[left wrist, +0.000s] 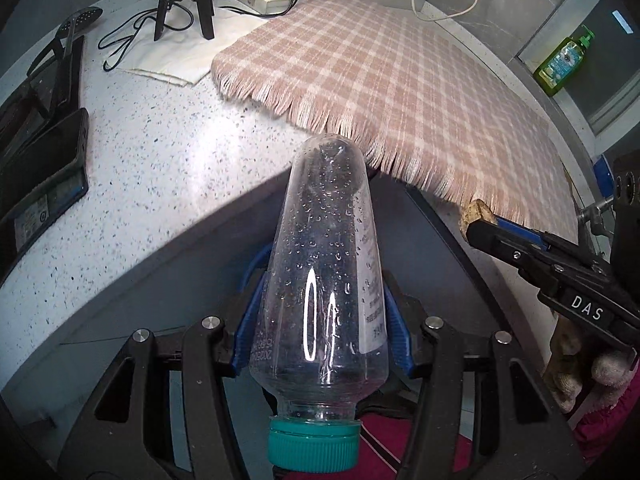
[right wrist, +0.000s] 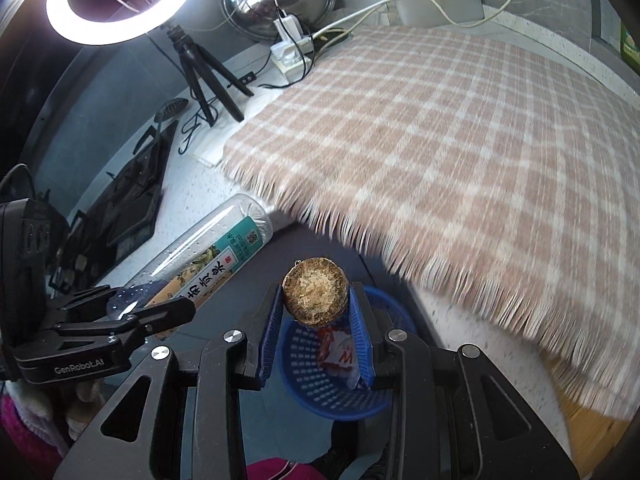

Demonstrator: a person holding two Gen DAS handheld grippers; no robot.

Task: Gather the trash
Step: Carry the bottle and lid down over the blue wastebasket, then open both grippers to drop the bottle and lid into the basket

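Bottle (left wrist: 324, 276) clamped in left tool (left wrist: 320, 344), cap nearest camera

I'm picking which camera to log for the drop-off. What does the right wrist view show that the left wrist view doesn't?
Only the right wrist view shows the blue basket below the jaws, with a wrapper in it, and the ring light. Only the left wrist view shows the green soap bottle. Both show the plastic bottle, the brown fibrous chunk and the checked cloth.
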